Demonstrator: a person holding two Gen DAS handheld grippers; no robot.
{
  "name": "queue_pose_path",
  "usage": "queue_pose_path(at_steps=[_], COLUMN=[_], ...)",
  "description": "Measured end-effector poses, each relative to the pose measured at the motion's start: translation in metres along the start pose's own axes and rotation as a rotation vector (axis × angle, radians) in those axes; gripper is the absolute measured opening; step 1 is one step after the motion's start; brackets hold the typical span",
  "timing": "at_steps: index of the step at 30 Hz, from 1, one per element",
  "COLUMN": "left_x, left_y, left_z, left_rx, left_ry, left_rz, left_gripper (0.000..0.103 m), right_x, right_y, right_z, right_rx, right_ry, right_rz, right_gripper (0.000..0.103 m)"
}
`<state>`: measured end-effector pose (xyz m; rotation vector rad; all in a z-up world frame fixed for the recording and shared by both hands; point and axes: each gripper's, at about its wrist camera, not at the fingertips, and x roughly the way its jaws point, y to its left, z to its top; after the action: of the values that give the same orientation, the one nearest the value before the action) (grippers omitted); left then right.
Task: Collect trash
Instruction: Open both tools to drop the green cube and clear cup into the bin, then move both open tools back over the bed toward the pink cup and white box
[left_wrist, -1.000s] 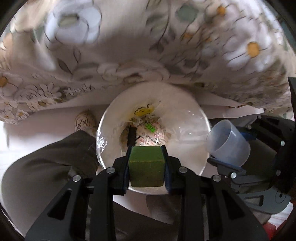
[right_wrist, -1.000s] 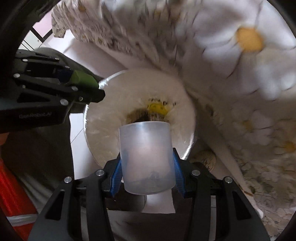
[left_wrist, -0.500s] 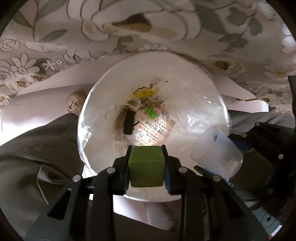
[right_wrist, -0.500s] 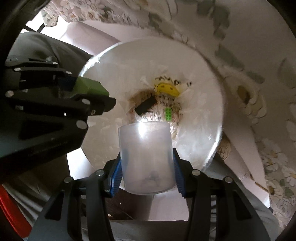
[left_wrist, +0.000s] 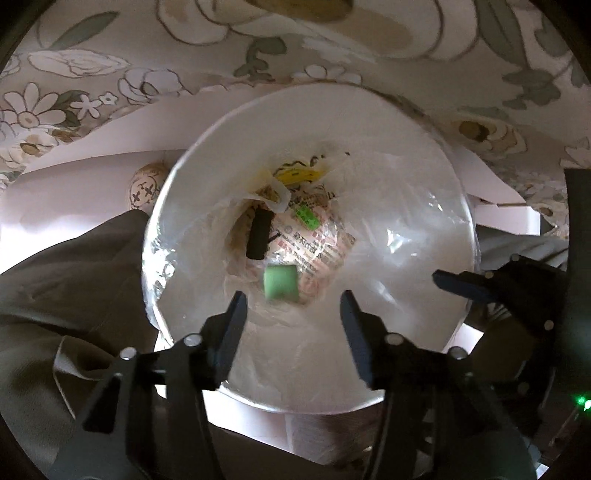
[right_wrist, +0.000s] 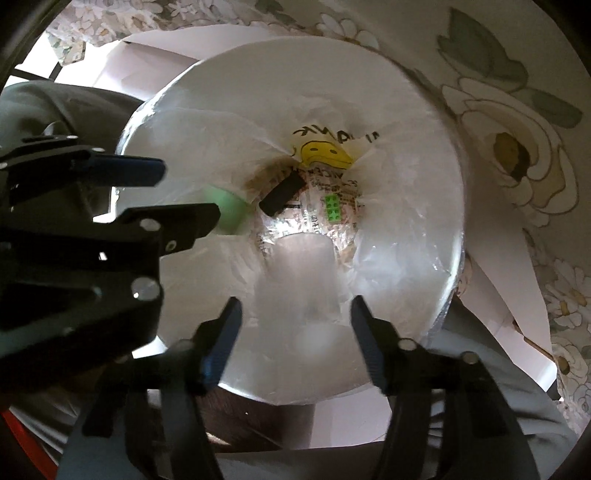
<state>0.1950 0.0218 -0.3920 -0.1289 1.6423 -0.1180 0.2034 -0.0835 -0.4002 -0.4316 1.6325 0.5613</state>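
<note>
Over the lined bin (left_wrist: 424, 206), the left gripper (left_wrist: 291, 314) is opening, the green block (left_wrist: 280, 282) dropping beyond its fingertips; the right gripper (right_wrist: 293, 321) is opening, the clear cup (right_wrist: 301, 280) slipping free between its fingers.

L gripper (left_wrist: 291, 314): black angular frame, silver screws, dark pads | R gripper (right_wrist: 295, 321): black frame, blue pads, silver screws | clothing: olive-grey trousers (left_wrist: 66, 288), patterned shoe (left_wrist: 144, 184)

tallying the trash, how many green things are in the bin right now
2. A green block is falling below the opening left hand-held gripper. A small green studded brick lies at the bottom of the bin beside a black piece. More may be hidden.
</note>
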Motion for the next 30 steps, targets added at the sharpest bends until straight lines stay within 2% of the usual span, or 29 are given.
queue_pose_path(at_steps=[22,26,30], left_x=[-0.003,-0.013,-0.042], left_y=[-0.008,-0.008,-0.014], left_z=[-0.003,-0.008,-0.017], left_rx=[0.021,0.043,0.117], left_ry=[0.007,0.008,-0.034], left_rz=[0.022,0.018,0.034], left_gripper=[0.054,0.054,0.054], right_x=[-0.020,-0.025,-0.044], right_y=[-0.001,0.001,0.002], right_z=[-0.006,-0.011,-0.023], right_rx=[0.009,-0.001,-0.037], right_ry=[-0.035,-0.045,-0.075], right_rz=[0.025,0.026,0.010], right_gripper=[0.066,0.066,0.066])
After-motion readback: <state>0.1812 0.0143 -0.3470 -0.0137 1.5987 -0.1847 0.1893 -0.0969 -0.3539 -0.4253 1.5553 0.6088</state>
